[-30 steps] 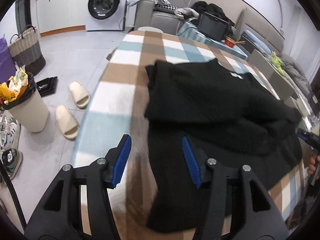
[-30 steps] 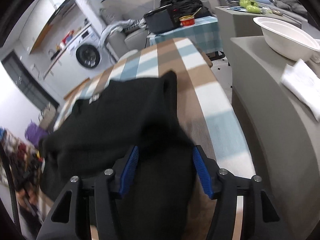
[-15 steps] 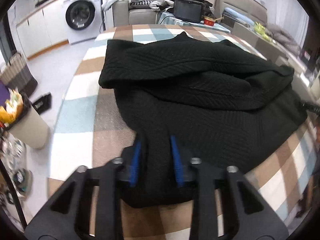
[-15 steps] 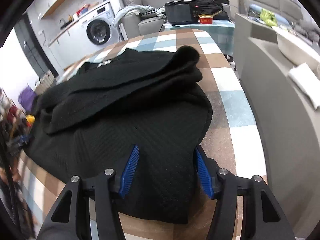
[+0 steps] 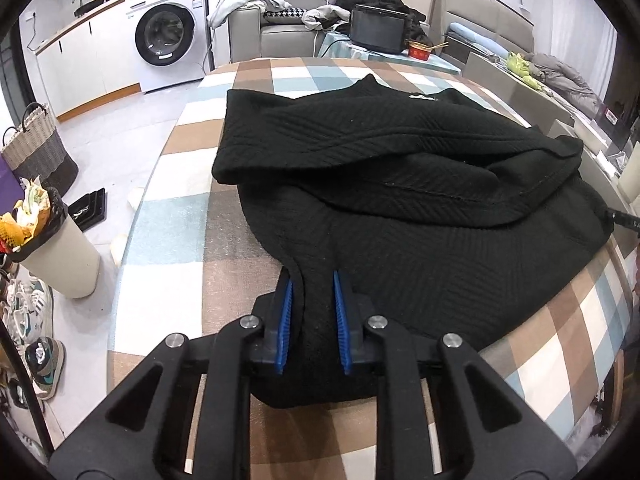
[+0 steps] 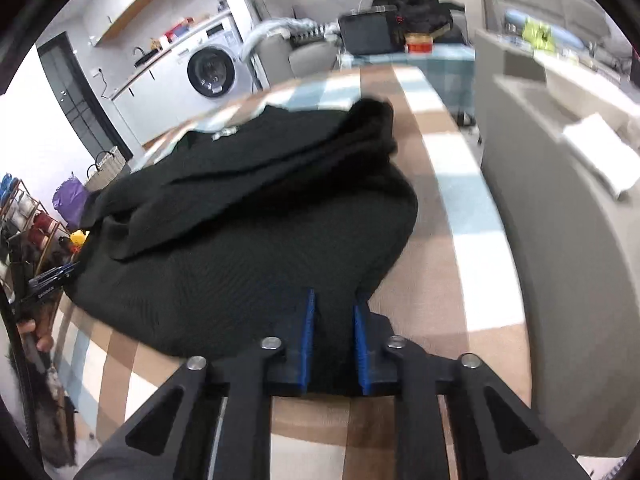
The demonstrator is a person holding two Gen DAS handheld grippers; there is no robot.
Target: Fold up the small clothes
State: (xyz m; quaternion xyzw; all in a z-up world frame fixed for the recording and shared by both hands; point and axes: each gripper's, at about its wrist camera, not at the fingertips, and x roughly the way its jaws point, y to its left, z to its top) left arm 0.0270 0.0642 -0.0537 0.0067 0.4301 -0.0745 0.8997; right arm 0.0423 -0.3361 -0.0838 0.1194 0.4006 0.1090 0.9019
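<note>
On your checkered tablecloth (image 5: 168, 220), both closing grippers, left (image 5: 313, 284) and right (image 6: 333, 300), pinch the black sweater's (image 5: 400, 184) near hem.

Black ribbed knit sweater (image 5: 420, 216) (image 6: 248, 216), rumpled, partly folded over itself, on checked tablecloth.

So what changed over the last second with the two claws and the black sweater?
Both claws went from standing wide over the near hem to pinching it: the left claw and right claw are closing on bunched folds of the black sweater. The sweater stays spread on the checked tablecloth, sleeves still folded across.
</note>
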